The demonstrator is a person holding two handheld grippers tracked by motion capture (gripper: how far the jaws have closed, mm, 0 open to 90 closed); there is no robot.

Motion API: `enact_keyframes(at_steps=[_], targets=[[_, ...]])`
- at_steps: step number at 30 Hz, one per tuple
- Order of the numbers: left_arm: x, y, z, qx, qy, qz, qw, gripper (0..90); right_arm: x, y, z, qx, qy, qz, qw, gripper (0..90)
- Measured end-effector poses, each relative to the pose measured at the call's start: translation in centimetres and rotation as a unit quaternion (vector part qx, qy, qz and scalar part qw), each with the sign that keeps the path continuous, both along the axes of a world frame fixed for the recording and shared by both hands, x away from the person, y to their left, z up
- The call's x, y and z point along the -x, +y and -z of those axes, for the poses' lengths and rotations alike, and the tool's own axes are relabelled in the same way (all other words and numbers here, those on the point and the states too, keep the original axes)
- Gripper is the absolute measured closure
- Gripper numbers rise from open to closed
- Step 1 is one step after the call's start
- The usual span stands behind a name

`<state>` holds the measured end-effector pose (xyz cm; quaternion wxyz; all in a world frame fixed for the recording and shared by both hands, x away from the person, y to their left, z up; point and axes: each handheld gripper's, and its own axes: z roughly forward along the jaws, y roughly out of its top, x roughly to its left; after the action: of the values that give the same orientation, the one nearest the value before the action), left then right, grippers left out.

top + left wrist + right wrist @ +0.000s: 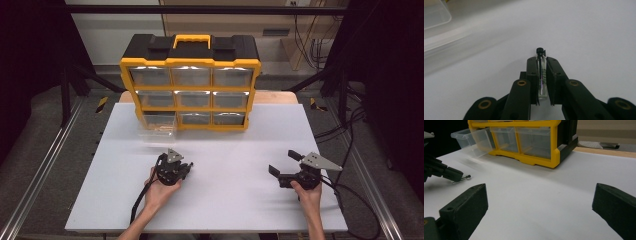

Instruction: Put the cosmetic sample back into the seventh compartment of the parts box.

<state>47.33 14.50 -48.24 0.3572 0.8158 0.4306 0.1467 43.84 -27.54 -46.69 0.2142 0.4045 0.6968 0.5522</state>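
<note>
My left gripper (541, 60) lies low on the white table top (225, 205), shut on a small clear glass vial (542, 83) with a black cap (539, 50) that pokes out past the fingertips. In the high view this gripper (189, 166) sits left of centre with its jaws pointing right. The right gripper view catches it (461, 178) at the left edge, with the vial's tip (466, 177) just above the table. My right gripper (284, 162) rests at the right of the table. Its jaws stand wide open (540, 202) with nothing between them.
A yellow and black drawer organizer (190, 90) with clear drawers stands at the table's far side. Its bottom-left drawer (159, 127) is pulled out onto the table, in front of my left gripper. Cables trail off the table's right edge (350, 200).
</note>
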Motion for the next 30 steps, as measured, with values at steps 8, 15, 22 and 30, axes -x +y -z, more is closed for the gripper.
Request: enact_keyframes(at_steps=[8,15,22,30], targets=[[0.2,0.3,-0.6,0.003,-0.008,0.001,1.0,80.4,0.0,0.0,0.0,0.001,0.0,0.001,1.0,0.9],[0.3,0.6,-1.1,0.006,-0.012,0.003,0.9999,80.4,0.0,0.0,0.0,0.001,0.0,0.0,1.0,0.9],[0.4,1.0,-1.6,0.01,-0.014,0.003,0.9998,80.4,0.0,0.0,0.0,0.002,-0.002,0.0,1.0,0.8],[0.5,1.7,-2.2,0.017,-0.022,-0.001,0.9996,80.4,0.0,0.0,0.0,0.001,0.0,0.001,1.0,0.8]])
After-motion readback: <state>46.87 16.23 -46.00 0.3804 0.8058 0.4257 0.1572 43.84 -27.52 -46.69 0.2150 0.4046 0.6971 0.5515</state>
